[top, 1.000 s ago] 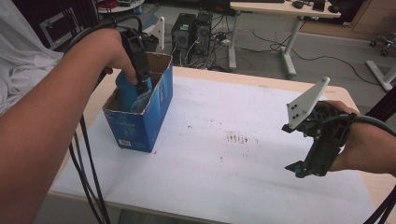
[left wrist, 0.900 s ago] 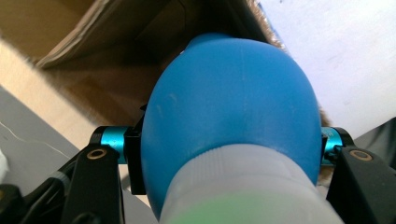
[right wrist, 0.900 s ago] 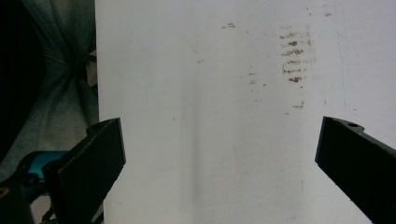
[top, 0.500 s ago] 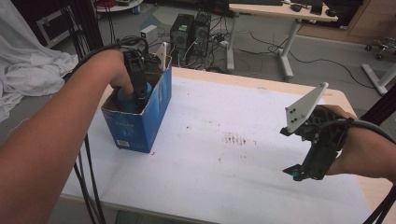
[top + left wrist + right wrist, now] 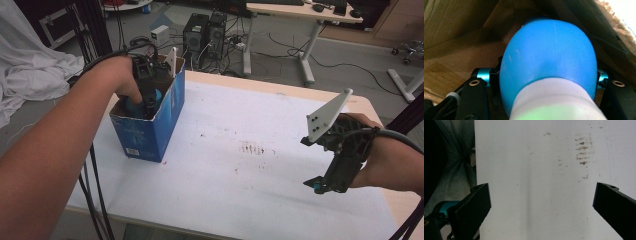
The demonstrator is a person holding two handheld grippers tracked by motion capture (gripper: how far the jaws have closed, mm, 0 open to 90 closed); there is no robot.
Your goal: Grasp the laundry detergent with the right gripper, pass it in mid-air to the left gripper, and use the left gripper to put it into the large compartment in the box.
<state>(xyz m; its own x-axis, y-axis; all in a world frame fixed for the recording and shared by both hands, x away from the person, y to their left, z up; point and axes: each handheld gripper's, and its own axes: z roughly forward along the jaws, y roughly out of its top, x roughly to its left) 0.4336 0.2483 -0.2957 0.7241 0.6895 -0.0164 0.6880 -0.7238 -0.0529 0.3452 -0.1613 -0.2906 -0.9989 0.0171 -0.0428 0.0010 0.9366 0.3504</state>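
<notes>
Blue, rounded bottle (image 5: 549, 57) with a white ribbed collar, sitting between the jaws of the left hand-held gripper (image 5: 546, 80), low inside the cardboard box (image 5: 150, 132); brown cardboard walls all around it in the left gripper view. Jaws close against both sides of the blue body, though just now opening a little, bottle between them all the same; no visible gap at either flank. From the high view: left hand-held gripper (image 5: 146, 92) pointing down into the open top of the blue-printed box, a patch of blue plastic (image 5: 135, 105) visible beside the black jaws, box upright near the left far part of the counter (image 5: 225, 165). Right hand-held gripper (image 5: 340, 165) well apart from the box, hovering over the counter's right near side, grey three-cornered plate on top tilted upward. Its jaws wide, nothing between them, with white counter surface and a few brown smudges (image 5: 582, 151) beyond in the right gripper view. Same smudges (image 5: 252, 148) near the counter's middle in the high view, between box and right hand-held gripper.
</notes>
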